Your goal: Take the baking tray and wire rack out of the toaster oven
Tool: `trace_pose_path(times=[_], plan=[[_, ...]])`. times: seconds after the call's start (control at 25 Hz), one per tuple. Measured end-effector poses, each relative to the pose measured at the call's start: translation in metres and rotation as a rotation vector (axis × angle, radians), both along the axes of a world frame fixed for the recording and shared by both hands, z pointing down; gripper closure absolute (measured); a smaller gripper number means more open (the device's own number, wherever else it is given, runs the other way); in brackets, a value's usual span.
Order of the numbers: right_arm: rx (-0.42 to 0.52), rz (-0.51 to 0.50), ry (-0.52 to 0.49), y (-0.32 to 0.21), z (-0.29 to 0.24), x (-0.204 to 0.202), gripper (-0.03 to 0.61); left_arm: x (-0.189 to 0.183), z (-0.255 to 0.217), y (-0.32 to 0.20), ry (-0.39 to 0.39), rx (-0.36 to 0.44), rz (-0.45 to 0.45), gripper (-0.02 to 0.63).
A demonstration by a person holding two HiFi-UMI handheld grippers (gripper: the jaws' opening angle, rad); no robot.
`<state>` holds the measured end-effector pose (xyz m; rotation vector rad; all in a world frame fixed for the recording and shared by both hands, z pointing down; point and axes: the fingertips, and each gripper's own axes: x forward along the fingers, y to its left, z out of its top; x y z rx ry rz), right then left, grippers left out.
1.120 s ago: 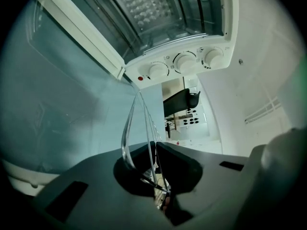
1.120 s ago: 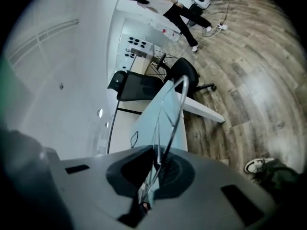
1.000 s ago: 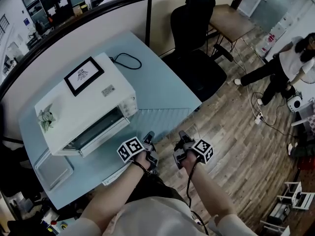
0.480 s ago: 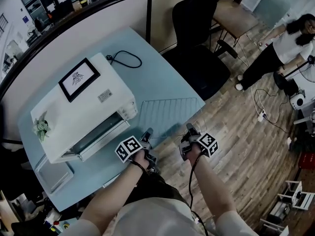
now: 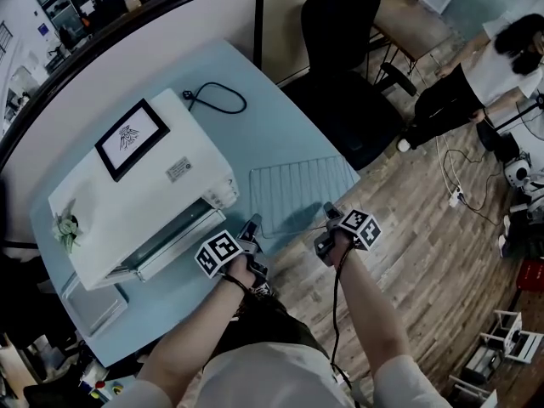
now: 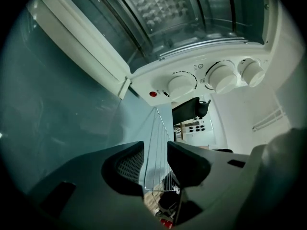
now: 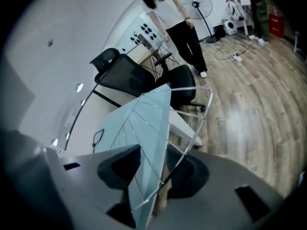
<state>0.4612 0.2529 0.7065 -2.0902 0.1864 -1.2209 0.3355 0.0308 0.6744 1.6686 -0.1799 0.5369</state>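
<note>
Silvery wire rack [image 5: 302, 189] lies on the table [image 5: 280, 126] at centre frame, right of the toaster oven [image 5: 144, 185]. The baking tray [image 5: 89, 300] sits at lower left. This is the release step. The left gripper [image 5: 253, 226] and right gripper [image 5: 327, 212], jaws just opening, stand spread around the rack's near edge. Next, both should back away cleanly. A second ago both were clamped shut on it.

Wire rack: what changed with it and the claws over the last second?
The left claw and right claw have just been opening, letting go of the wire rack; its near edge runs between their parted jaws. The rack on the table and the toaster oven stayed put.
</note>
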Motion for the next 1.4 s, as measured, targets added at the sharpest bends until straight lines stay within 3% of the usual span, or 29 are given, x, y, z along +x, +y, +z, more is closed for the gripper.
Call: trace_pose_path(times=[0.16, 0.24, 0.36, 0.44, 0.64, 0.8, 1.04, 1.2, 1.4], plan=[[0.055, 0.04, -0.015, -0.013, 0.011, 0.006, 0.357, 0.005, 0.003, -0.007, 0.006, 0.0, 0.003, 0.457], [0.053, 0.037, -0.025, -0.019, 0.018, 0.008, 0.308, 0.006, 0.003, -0.009, 0.01, -0.001, 0.004, 0.457], [0.048, 0.027, -0.037, -0.027, 0.025, 0.012, 0.284, 0.007, 0.002, -0.011, 0.018, -0.006, 0.002, 0.457], [0.045, 0.009, -0.048, -0.033, 0.029, 0.013, 0.226, 0.007, 0.001, -0.013, 0.022, -0.008, 0.002, 0.457], [-0.003, -0.075, -0.051, -0.042, 0.03, 0.012, 0.099, 0.003, 0.0, -0.017, 0.022, -0.003, 0.002, 0.459], [-0.074, -0.119, -0.059, -0.033, 0.023, 0.0, 0.064, 0.001, -0.006, -0.021, 0.027, 0.009, 0.007, 0.459], [-0.101, -0.197, -0.026, -0.03, -0.019, -0.027, 0.079, -0.008, -0.031, -0.019, 0.038, 0.062, 0.069, 0.471], [0.008, -0.254, 0.099, -0.05, -0.077, -0.04, 0.234, -0.017, -0.065, -0.024, 0.114, 0.129, 0.09, 0.517], [0.036, -0.453, 0.31, -0.082, -0.156, -0.062, 0.365, -0.034, -0.107, -0.028, 0.168, 0.265, 0.179, 0.581]])
